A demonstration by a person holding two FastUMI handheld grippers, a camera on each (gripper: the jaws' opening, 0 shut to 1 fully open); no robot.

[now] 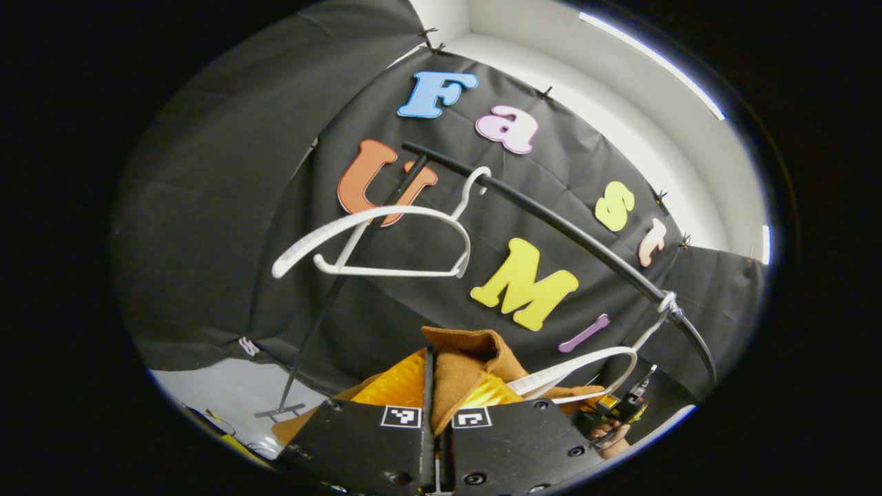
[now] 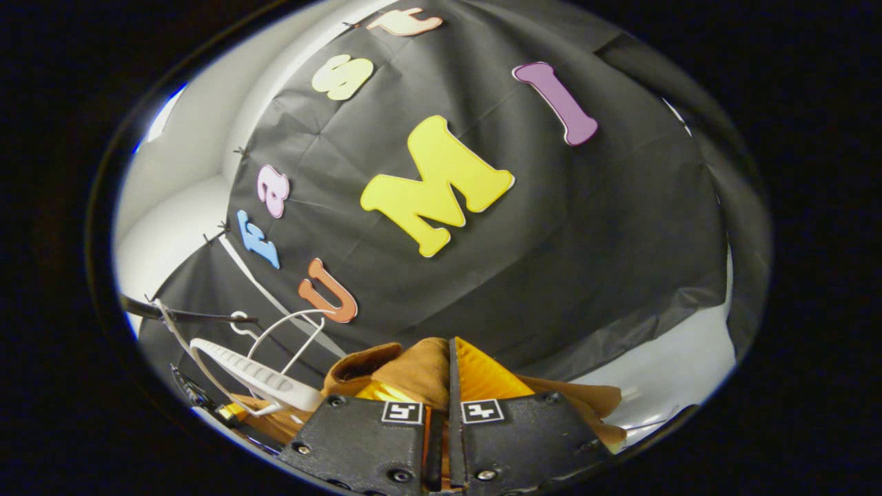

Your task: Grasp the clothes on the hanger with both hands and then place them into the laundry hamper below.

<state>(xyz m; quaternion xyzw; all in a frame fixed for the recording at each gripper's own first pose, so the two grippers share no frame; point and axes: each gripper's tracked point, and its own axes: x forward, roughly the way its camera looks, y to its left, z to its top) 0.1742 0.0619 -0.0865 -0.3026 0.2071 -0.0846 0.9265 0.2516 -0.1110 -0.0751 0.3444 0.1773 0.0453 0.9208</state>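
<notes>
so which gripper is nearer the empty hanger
Left. The empty hanger hangs above and ahead of the left gripper; the right gripper is farther along the rail, past the second hanger.

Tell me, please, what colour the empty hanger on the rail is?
White; the empty hanger shows best in the left gripper view.

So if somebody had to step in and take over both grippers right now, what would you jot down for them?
Left gripper: shut on the brown garment, near its collar.
Right gripper: shut on the same garment, bunched over its fingers.
Things: one white hanger sits right by the garment on the black rail; whether the cloth is fully off it I cannot tell. An empty hanger hangs further along the rail. The hamper is out of sight.
Done: both grasps made.
Left: free the garment from the hanger if needed, lower it into the hamper below, open both grippers.
</notes>
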